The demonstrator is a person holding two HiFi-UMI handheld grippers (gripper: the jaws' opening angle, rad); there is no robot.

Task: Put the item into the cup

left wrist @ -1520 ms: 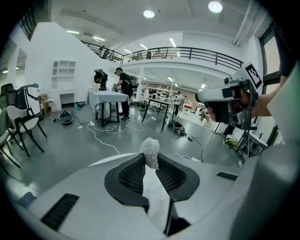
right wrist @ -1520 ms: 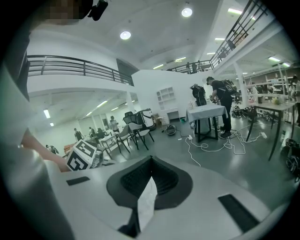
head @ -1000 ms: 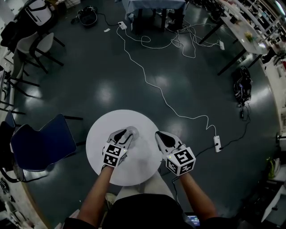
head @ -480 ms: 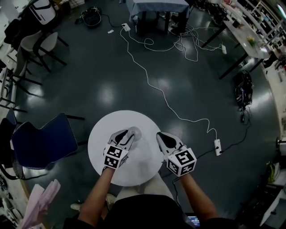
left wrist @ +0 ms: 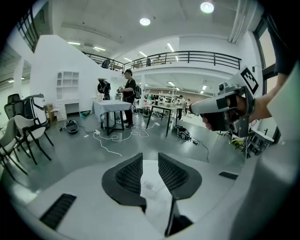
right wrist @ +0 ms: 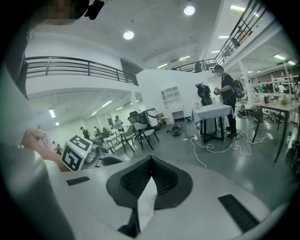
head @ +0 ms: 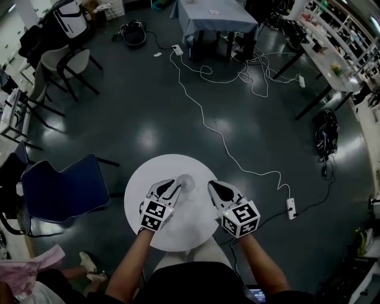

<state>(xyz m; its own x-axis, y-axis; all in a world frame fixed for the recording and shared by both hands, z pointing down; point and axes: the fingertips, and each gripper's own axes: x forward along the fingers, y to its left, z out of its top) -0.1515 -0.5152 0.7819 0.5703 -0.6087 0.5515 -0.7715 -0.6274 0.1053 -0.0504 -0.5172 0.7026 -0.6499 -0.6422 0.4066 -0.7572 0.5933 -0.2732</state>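
A small clear cup [head: 185, 181] is over the far half of the round white table [head: 178, 231]. My left gripper [head: 171, 186] reaches it from the near left. In the left gripper view the cup [left wrist: 150, 183] sits between the two dark pads, which have just been closing and now hold its sides. My right gripper [head: 215, 187] hovers to the right of the cup, apart from it. In the right gripper view the right gripper [right wrist: 150, 161] has its tips together. A thin white folded item [right wrist: 146, 201] is pinched behind them.
A blue chair [head: 65, 190] stands left of the table. A white cable [head: 237, 148] runs over the dark floor to a power strip [head: 290, 208] on the right. A person [head: 35, 279] is at the lower left. More chairs [head: 59, 65] and a covered table [head: 217, 18] stand farther off.
The head view has slid, so the table sits a little lower and further right. A person has come into the lower left corner. Both grippers stay over the table, the left one at the cup.
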